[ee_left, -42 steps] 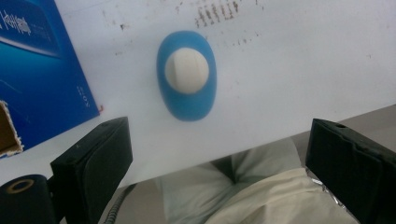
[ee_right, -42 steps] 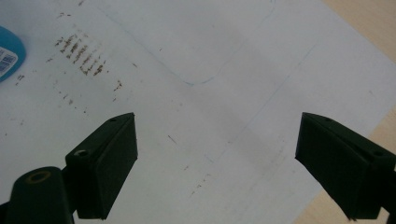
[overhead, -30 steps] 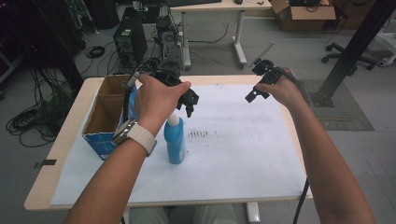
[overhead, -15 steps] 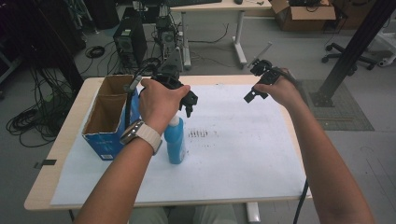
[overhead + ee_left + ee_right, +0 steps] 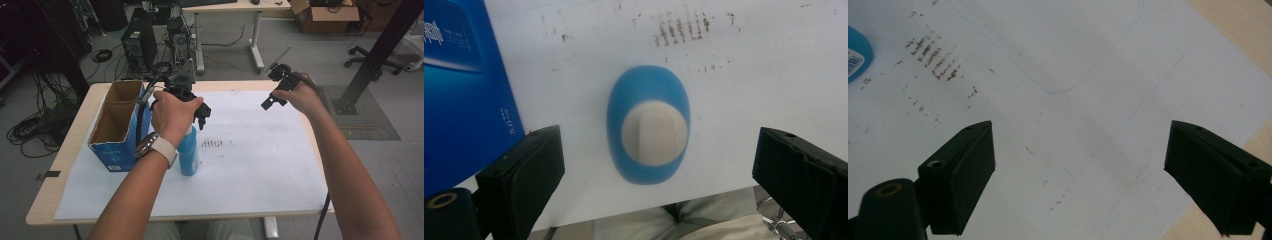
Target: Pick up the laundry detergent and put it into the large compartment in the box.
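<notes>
Two grippers are up over the table (image 5: pixel 60 170), and nothing is held yet, so I judge the work is only at its start: the grab is still to come, and whatever follows it too. Largest first: the table is pale wood with rounded corners, and most of its top lies under a big white paper sheet (image 5: pixel 260 165), flat and matte, smudged with rows of small brown marks near the middle. On the left of the sheet stands a blue cardboard box (image 5: pixel 116 131), glossy outside, raw brown inside, open at the top and split into two compartments, a near and a far one. Just right of the box, close to it, stands the blue bottle (image 5: pixel 188 152), upright, smooth plastic, oval in section with a rounded shoulder; in the left gripper view I look straight down on the bottle (image 5: pixel 649 125) and its pale, flat-topped cap (image 5: pixel 654 131). My left gripper (image 5: pixel 659 172) hangs right above it, jaws pointing down and wide apart; they have just been closing a little, with the bottle lying between them in that view yet below them, the black ribbed pads not touching it. My right gripper (image 5: pixel 1080 170) is held over the far right part of the sheet, well apart from the bottle, its jaws spread wide with nothing between them but bare paper.
</notes>
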